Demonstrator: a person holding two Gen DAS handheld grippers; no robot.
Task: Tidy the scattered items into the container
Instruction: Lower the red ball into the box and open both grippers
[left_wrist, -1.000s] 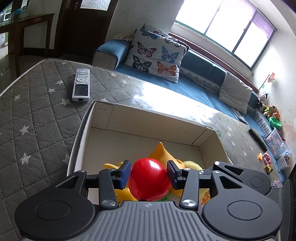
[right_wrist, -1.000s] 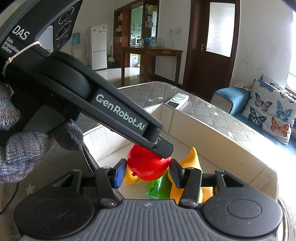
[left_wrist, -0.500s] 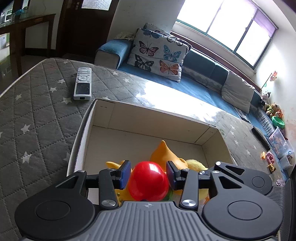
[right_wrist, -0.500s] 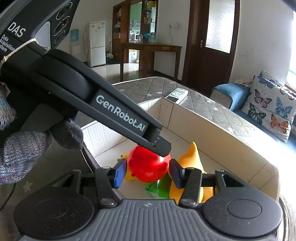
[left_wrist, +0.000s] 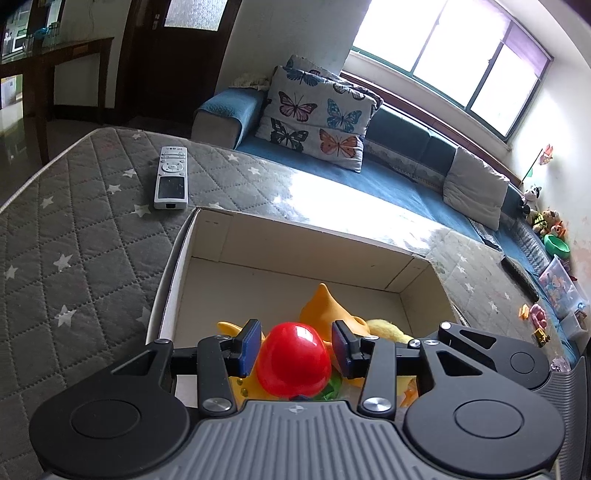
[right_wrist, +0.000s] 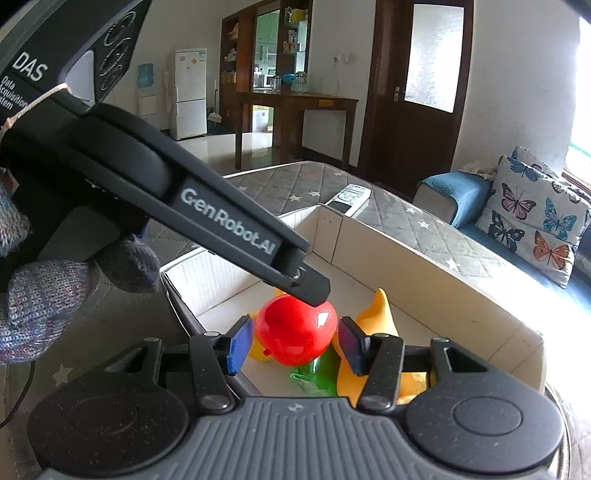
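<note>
The left gripper (left_wrist: 295, 349) is hanging over the cardboard box (left_wrist: 317, 240), its 2 pads spread apart with the red apple toy (left_wrist: 293, 363) sitting between and below them, on the yellow toys (left_wrist: 327, 308) in the box's near end. The right gripper (right_wrist: 295, 345) is hovering alongside, pads likewise parted, gripping nothing. A remote (left_wrist: 171, 178) is lying on the quilted mat (left_wrist: 74, 236) at the box's far left.
</note>
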